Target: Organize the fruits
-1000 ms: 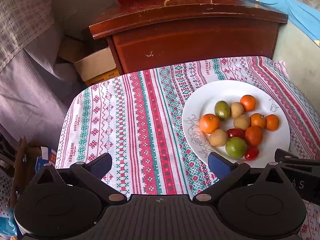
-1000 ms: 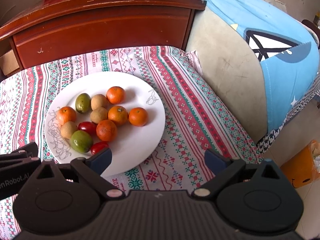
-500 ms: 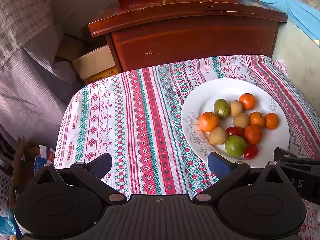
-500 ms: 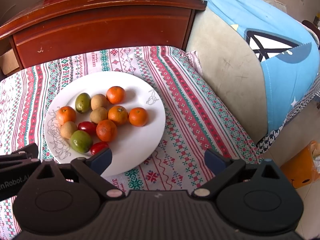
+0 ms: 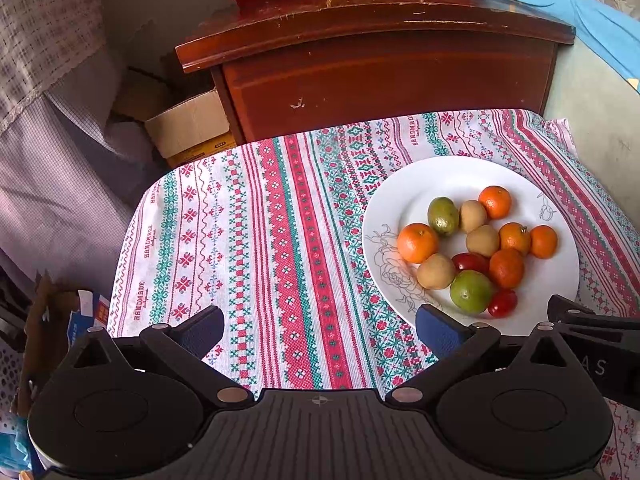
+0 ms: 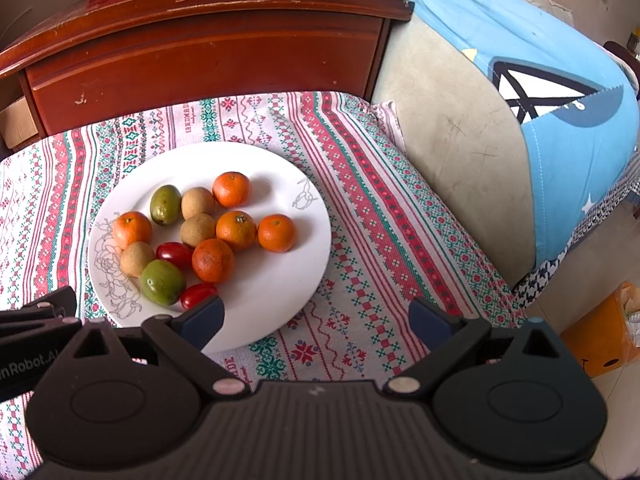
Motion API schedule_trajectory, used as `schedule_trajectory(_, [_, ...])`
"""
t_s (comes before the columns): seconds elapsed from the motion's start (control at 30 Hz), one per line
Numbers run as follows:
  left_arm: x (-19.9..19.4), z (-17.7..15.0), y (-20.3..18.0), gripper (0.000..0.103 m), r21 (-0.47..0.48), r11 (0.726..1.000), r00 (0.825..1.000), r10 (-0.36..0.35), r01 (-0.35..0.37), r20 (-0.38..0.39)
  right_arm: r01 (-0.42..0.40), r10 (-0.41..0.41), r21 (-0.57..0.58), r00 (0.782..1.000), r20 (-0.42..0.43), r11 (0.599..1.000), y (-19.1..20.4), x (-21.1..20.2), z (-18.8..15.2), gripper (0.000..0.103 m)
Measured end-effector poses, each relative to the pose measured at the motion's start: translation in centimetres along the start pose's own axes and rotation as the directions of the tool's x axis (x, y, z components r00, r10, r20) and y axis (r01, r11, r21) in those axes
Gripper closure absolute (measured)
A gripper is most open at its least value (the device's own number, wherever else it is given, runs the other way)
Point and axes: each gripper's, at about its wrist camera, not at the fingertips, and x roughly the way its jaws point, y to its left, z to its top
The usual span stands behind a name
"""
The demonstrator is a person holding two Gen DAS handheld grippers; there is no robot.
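The left gripper (image 5: 320, 328) hangs released above the near edge of the striped cloth (image 5: 256, 240), the white plate (image 6: 272, 292) with mixed fruits (image 6: 200, 236) lies on the cloth, and the right gripper (image 6: 316, 320) is spread wide, empty.

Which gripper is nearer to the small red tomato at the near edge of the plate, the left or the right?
Right. The right gripper has its left finger just beside the red tomato, over the plate. The left gripper hovers over the tablecloth, left of the plate.
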Motion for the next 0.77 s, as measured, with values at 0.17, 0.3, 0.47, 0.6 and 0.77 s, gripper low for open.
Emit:
schedule_trajectory(0.17, [0.02,-0.03,0.0,0.001,-0.002,1.0,1.0,-0.001,0.001,-0.001,0.0,0.0,0.0,1.0,-0.001,1.0,0.01,0.0,-0.01,0.005])
schedule_trajectory(0.3, [0.01,-0.06,-0.03,0.001,-0.002,1.0,1.0,-0.002,0.002,-0.001,0.001,-0.001,0.0,1.0,0.0,1.0,0.0,0.0,-0.01,0.005])
schedule_trajectory(0.47, [0.0,-0.07,-0.02,0.001,-0.003,1.0,1.0,-0.006,0.006,-0.002,0.001,-0.001,0.0,1.0,0.0,1.0,-0.01,0.0,-0.01,0.005])
schedule_trajectory(0.6, [-0.04,-0.09,0.03,0.001,-0.008,1.0,1.0,-0.014,0.014,-0.003,0.001,-0.001,-0.001,1.0,0.0,1.0,-0.01,0.02,-0.01,0.005])
schedule_trajectory(0.77, [-0.14,-0.16,0.06,0.001,-0.007,1.0,1.0,-0.012,0.012,-0.001,0.0,0.0,-0.001,1.0,-0.001,1.0,-0.02,0.01,0.0,0.005])
